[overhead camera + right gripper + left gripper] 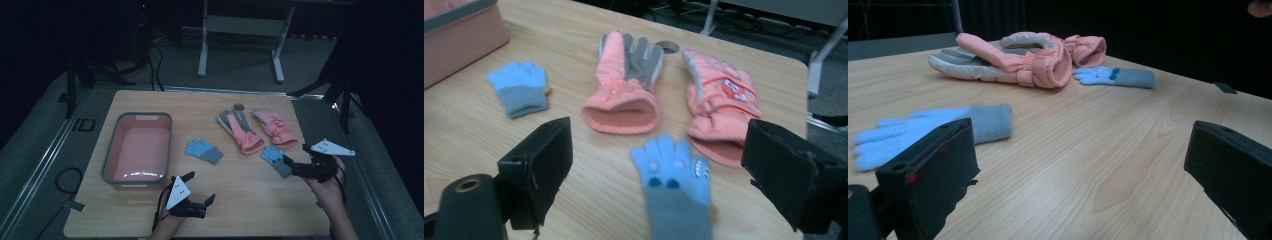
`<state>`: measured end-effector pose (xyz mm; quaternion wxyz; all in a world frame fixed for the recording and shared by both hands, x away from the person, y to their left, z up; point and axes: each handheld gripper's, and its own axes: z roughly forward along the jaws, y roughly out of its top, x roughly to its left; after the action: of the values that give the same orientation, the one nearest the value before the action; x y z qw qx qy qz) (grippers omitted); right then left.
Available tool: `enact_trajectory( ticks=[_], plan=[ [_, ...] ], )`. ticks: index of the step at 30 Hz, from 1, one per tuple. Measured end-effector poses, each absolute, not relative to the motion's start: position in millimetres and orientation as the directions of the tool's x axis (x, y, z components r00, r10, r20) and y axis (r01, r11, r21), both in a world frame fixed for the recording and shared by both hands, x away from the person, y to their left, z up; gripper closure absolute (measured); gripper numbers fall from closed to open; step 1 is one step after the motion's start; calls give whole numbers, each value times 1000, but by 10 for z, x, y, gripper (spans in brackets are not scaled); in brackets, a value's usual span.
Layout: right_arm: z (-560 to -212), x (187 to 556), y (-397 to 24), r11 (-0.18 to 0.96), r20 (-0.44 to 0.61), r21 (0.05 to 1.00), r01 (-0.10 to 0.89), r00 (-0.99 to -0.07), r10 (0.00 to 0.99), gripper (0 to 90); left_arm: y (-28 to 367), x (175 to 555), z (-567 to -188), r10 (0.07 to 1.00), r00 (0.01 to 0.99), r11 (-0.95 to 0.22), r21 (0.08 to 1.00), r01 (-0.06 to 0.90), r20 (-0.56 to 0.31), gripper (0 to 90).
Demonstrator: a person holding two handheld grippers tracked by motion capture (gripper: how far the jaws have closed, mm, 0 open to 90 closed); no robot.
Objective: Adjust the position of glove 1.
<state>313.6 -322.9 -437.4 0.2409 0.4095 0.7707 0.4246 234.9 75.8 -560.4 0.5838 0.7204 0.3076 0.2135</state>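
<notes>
Two small blue knit gloves with grey cuffs lie on the wooden table: one (203, 150) near the middle, one (276, 159) to its right. Behind them lie two pink ski gloves, one (240, 131) showing its grey palm, the other (274, 127) beside it. My left gripper (201, 186) stands open near the front edge, with nothing between its jaws. My right gripper (296, 154) is open at the right blue glove's cuff. In the right gripper view that glove (674, 185) lies between the spread jaws. The left gripper view shows the middle blue glove (923, 132) just beyond the left jaw.
A pink basin with a grey rim (111, 150) stands empty at the table's left. A round grey disc (239, 106) sits in the tabletop behind the pink gloves. Bare wood stretches between the two grippers along the front. A desk frame (202, 45) stands on the floor beyond.
</notes>
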Motion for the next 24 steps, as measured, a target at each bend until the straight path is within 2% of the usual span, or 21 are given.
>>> enact_trajectory(
  ticks=[13,24],
  plan=[
    [-4309,3381,-2819,378,-33,834,402,-648,761,157,758,2350,-5604,690,722,-130,973,193,-51,7],
    [-4277,3573,-2424,415,-33,829,374,-709,704,232,761,2351,-5604,687,725,-129,973,194,-53,7]
  ],
)
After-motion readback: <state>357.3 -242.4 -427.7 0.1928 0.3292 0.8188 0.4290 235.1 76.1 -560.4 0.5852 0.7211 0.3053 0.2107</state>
